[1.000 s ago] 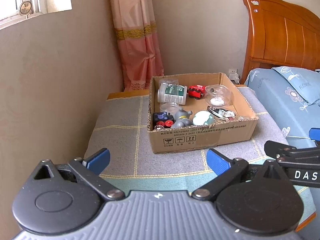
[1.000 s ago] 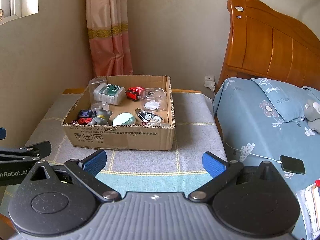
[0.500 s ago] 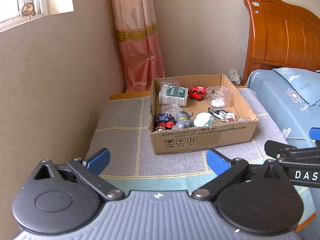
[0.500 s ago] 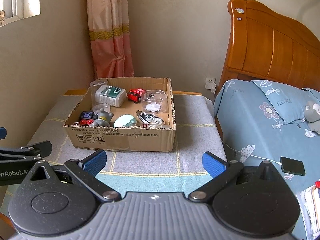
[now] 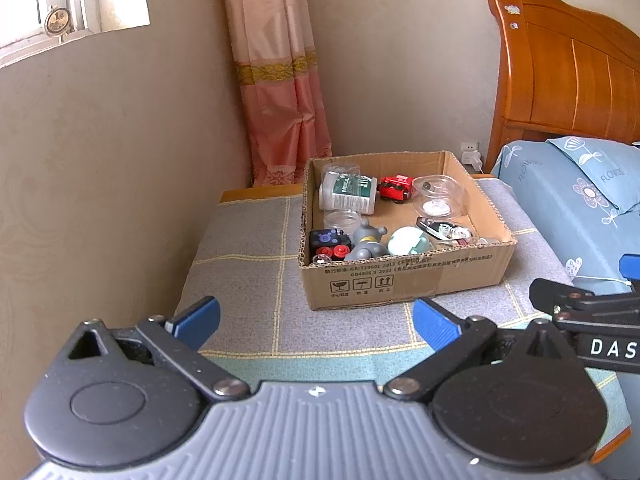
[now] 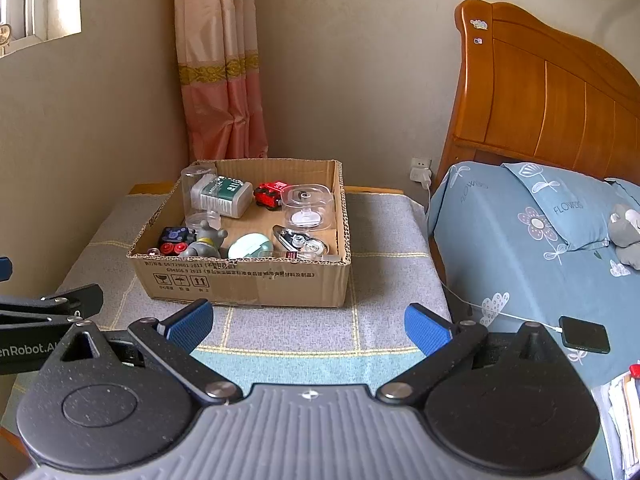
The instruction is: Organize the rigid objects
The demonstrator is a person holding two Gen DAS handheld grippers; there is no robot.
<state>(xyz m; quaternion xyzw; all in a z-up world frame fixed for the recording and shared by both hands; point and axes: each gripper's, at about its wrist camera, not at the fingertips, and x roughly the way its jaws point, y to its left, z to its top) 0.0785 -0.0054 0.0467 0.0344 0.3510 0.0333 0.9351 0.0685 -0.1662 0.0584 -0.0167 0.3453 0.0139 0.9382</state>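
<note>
1. Left tool (image 5: 316, 322), left wrist view: blue-padded jaws spread wide and empty, held above the near part of the worktop (image 5: 240, 264), well short of the cardboard box (image 5: 404, 280). Inside the box lie a white bottle (image 5: 348, 196) on its side, a red toy car (image 5: 395, 188), a clear lidded container (image 5: 438, 200), a grey figurine (image 5: 366, 242) and a pale green case (image 5: 410, 242). The right tool's arm shows at the right edge.

2. Right tool (image 6: 308, 326), right wrist view: likewise spread and empty, level with the box front (image 6: 244, 280). The same objects appear; a black toy with red wheels (image 6: 174, 240) sits in the near left corner. A phone (image 6: 584, 334) lies on the bed (image 6: 520, 248).

3. Handling, as judged: all items look stiff and light. The bottle is best taken across its body; the clear plastic container is probably smooth and may crack, so grip its side walls gently. The figurine offers its torso.
</note>
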